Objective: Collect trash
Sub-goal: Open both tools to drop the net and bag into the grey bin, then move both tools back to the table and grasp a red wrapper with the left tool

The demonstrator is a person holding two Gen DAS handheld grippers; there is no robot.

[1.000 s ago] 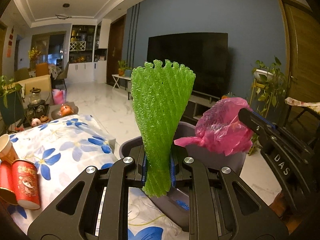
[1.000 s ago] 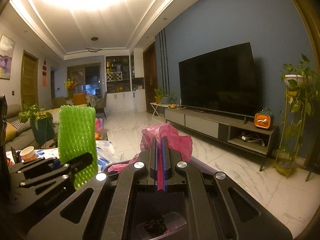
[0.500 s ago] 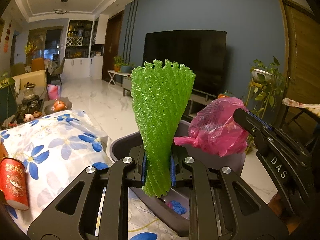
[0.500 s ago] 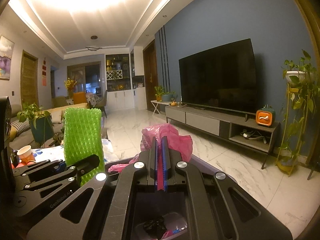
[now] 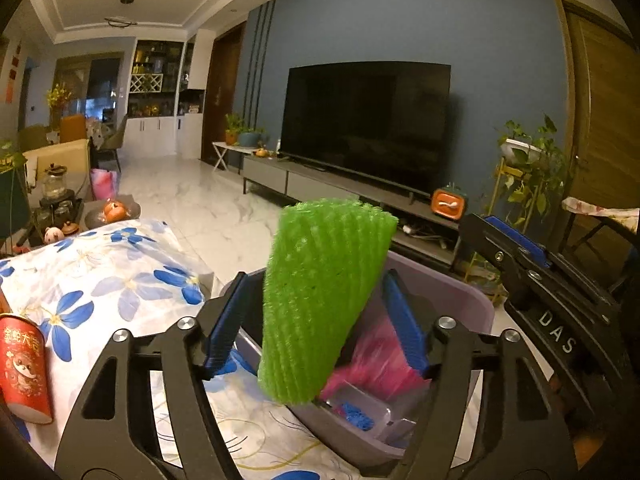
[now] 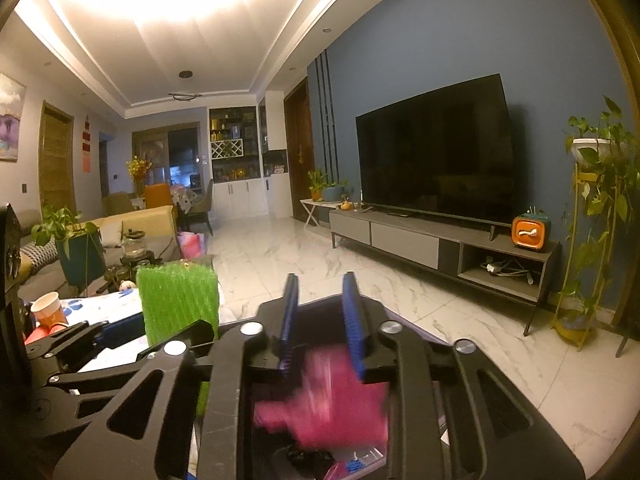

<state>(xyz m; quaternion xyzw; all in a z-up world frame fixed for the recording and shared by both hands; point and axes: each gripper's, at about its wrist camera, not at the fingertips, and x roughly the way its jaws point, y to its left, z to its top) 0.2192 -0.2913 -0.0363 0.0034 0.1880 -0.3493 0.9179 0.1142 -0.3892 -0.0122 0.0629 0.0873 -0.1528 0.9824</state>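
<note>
My left gripper [image 5: 316, 300] is open, and a green foam net sleeve [image 5: 320, 304] hangs loose between its spread fingers above the grey bin [image 5: 472, 300]. My right gripper [image 6: 320, 300] is open over the same bin, and a blurred pink plastic bag [image 6: 324, 404] is falling below its fingers. The pink bag also shows inside the bin in the left wrist view [image 5: 372, 364]. The green sleeve shows at the left in the right wrist view [image 6: 176, 300]. Blue and dark scraps lie in the bin bottom [image 5: 356, 416].
A table with a blue-flowered cloth [image 5: 100, 276] lies at the left, with a red paper cup [image 5: 22, 364] on it. A TV stand [image 6: 440, 248], a potted plant stand [image 6: 592, 240] and marble floor [image 6: 320, 260] lie beyond.
Both grippers opened. The pink bag left the right gripper and is dropping into the bin. The green sleeve is released from the left fingers and tilts downward.
</note>
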